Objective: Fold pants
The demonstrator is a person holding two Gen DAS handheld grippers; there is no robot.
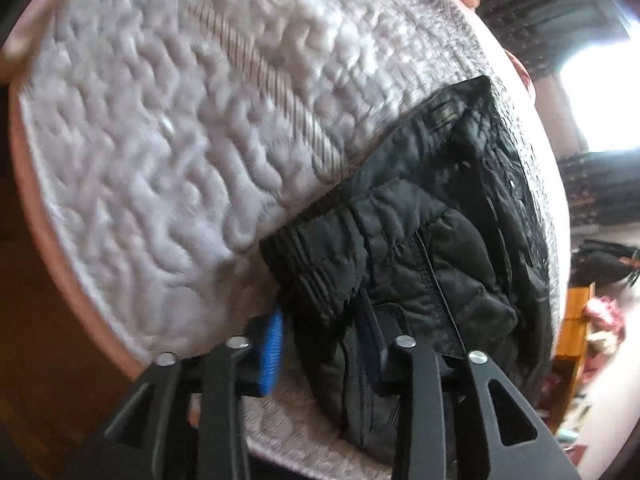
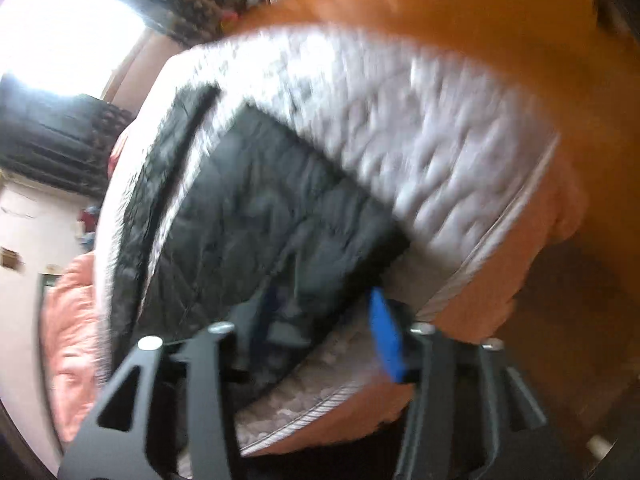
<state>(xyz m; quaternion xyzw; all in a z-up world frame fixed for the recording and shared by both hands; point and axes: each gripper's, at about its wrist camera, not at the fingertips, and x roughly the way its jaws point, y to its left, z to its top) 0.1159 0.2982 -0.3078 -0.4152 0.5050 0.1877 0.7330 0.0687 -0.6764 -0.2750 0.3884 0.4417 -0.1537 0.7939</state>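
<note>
Black linkage arms of the left gripper (image 1: 324, 344) filled the bottom of its own view, with blue pads (image 1: 273, 340) at the fingertips. Its jaws stood partly apart, and a bunched edge of the black pants (image 1: 400, 248) lay in the gap between them; the near pad showed bare on the outer side, the far one sat half hidden under the cloth, so whether the pads pressed the fabric could not be told. Just ahead of the fingers the pants were folded over on themselves, a gathered hem and a long seam uppermost, with a second layer and a small label reaching away to the upper right. Beyond and to the left of the gripper spread the quilted grey mattress (image 1: 160, 140), a ribbed band running across it, and a pink bed frame (image 1: 48, 216) edging it.

Blur smeared the right wrist view. Nearest were the dark arms of the right gripper (image 2: 324, 336), jaws about half open. One blue pad stood clear over the mattress edge, while the other lay against or under the pants' near corner; a grip could not be confirmed. Ahead and to the left of it the pants stretched away across the mattress, with pink bedding (image 2: 72, 320) at far left and a bright window (image 2: 68, 28) beyond.
</note>
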